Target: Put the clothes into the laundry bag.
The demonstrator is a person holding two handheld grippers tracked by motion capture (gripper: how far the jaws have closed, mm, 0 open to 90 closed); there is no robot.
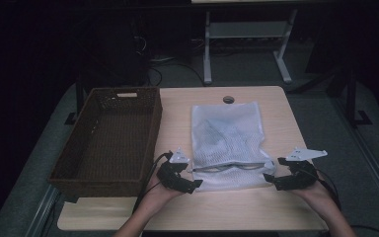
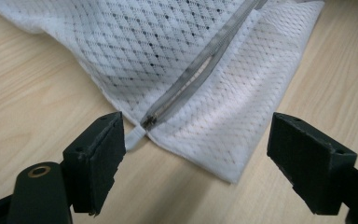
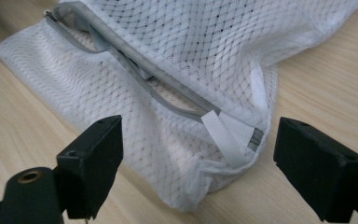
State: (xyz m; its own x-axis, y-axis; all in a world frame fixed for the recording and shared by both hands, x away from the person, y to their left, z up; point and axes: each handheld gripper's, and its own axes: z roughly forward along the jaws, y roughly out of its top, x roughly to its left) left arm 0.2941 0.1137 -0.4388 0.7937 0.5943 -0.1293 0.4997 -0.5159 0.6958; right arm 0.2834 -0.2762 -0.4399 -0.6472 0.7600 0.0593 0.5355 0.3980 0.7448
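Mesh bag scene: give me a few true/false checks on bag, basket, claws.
1. The mesh bag lies flat on the table. True.
2. The wicker basket holds the bag. False: the bag lies beside it, to its right.
3. The left claw is clamped on the zipper. False: its jaws stand open, with the bag's corner between them.
4. The right claw is open. True.
5. The bag's zipper is partly open. True.

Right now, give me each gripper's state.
Left gripper: open, holding nothing, at the mesh bag corner.
Right gripper: open, holding nothing, at the bag's other corner.
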